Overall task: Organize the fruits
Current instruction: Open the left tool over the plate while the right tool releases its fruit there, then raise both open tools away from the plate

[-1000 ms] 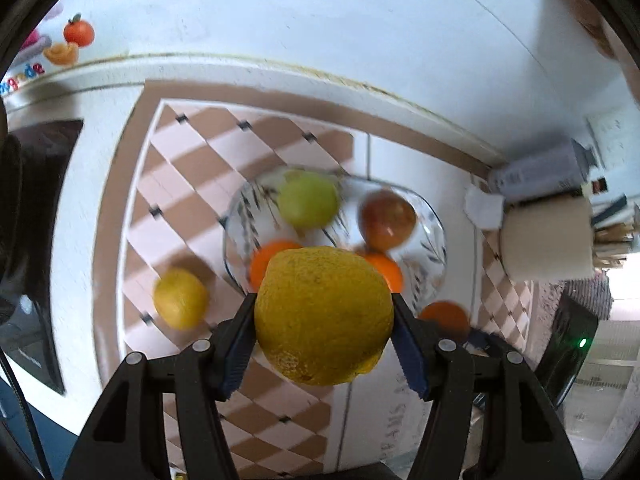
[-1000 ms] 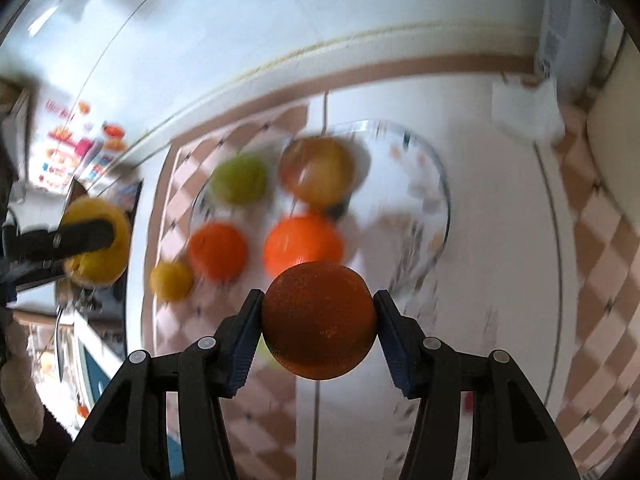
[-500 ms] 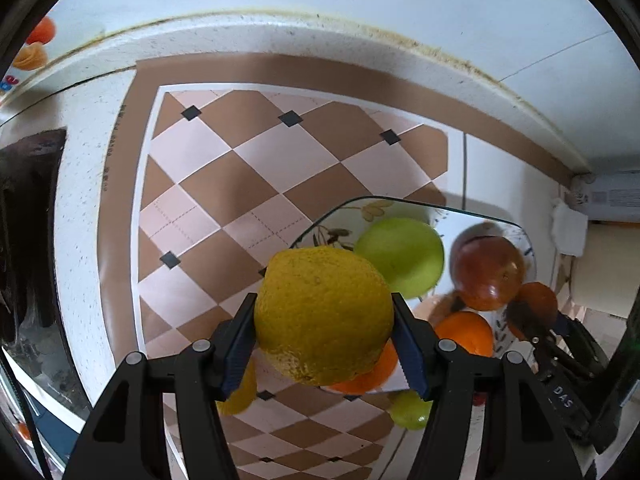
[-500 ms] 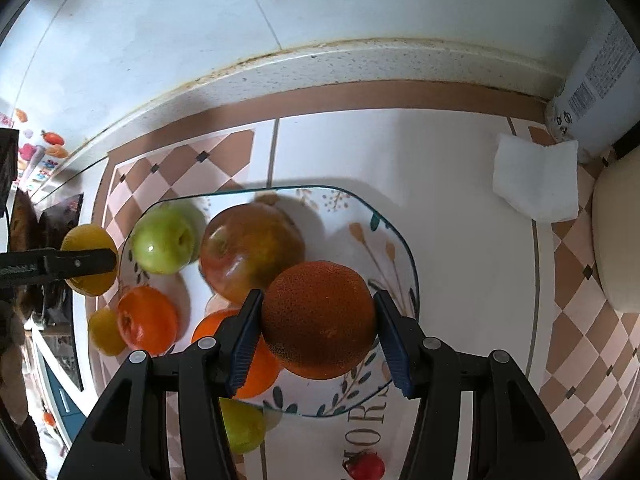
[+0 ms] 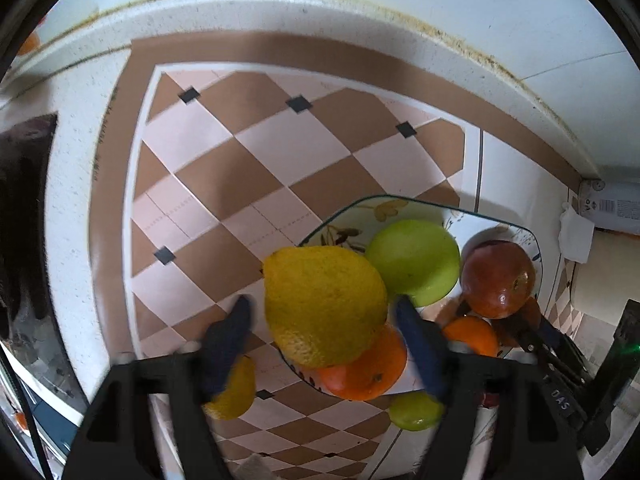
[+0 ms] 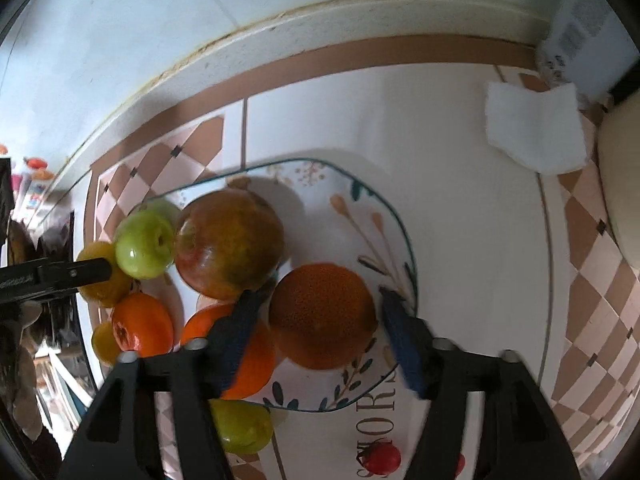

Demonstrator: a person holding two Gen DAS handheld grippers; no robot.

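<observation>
My left gripper [image 5: 322, 318] is open, its blue pads clear of the big yellow lemon [image 5: 324, 306], which sits at the near-left edge of the glass plate [image 5: 360, 206]. My right gripper [image 6: 316, 320] is open around a dark orange [image 6: 322, 316] resting on the plate [image 6: 384, 208]. The plate also holds a green apple [image 6: 145, 244], a red-green apple [image 6: 230, 244] and two oranges [image 6: 142, 328] [image 6: 244, 350]. The lemon also shows in the right wrist view [image 6: 100, 280].
A small yellow fruit [image 5: 232, 392] and a small green fruit [image 5: 416, 412] lie on the tablecloth beside the plate. A folded white napkin [image 6: 534, 128] and a white box [image 6: 588, 28] stand at the back right by the wall.
Both grippers have opened: the left has let go of the lemon at the plate's edge, the right has let go of the dark orange on the plate. Both came lower.
</observation>
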